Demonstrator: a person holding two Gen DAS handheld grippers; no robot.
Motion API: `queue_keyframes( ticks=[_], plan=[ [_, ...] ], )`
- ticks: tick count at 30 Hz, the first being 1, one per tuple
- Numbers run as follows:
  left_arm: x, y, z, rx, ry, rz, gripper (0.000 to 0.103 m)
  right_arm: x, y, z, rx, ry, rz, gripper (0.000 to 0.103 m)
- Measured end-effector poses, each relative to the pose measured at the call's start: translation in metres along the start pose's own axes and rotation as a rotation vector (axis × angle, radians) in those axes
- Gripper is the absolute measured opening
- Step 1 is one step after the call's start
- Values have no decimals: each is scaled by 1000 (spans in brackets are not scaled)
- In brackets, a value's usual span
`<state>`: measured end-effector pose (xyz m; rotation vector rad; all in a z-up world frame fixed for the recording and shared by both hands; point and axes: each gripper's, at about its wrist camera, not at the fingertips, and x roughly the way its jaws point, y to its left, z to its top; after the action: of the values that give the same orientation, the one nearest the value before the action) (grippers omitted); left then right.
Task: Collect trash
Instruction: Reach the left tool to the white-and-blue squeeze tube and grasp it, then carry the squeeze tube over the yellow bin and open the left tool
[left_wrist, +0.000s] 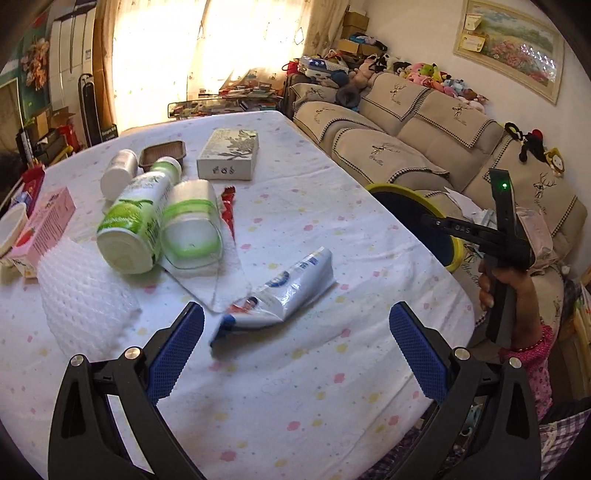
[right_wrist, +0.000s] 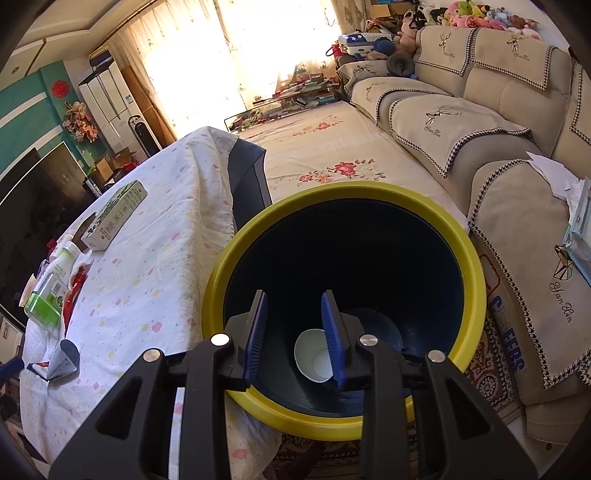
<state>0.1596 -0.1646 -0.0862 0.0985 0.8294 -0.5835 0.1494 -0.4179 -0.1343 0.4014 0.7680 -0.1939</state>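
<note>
A squeezed white and blue toothpaste tube lies on the spotted tablecloth. My left gripper hovers just in front of it, wide open and empty. My right gripper points down into the dark bin with a yellow rim, jaws apart with nothing between them. A white paper cup lies at the bin's bottom. In the left wrist view a hand holds the right gripper over the bin beside the table's right edge.
On the table lie a green bottle, a clear container with green bands, a small white bottle, a brown tray, a box, a pink carton, a red wrapper and white foam netting. A sofa stands behind the bin.
</note>
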Motion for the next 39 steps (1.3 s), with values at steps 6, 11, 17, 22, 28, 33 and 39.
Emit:
queue_keyframes(
  ticks=[6,11,17,22,28,33,39],
  plan=[
    [19,0,17,116,42,-8,99,0,-4,0,12,2,7,30],
    [40,-31,22,317,101,-58,99,-1,-8,1,21,1,7,32],
    [73,-43,21,418,189,-45,98,1,-16,1,41,4,5,34],
    [84,-28,23,368,234,-65,88,3,-27,1,63,8,2,34],
    [86,-26,17,389,251,-84,64,8,-33,-1,78,21,12,34],
    [78,-34,12,396,239,-79,36,8,-34,-3,84,22,22,34],
    [71,-49,9,388,229,-60,28,3,-38,-3,91,11,29,34]
  ],
)
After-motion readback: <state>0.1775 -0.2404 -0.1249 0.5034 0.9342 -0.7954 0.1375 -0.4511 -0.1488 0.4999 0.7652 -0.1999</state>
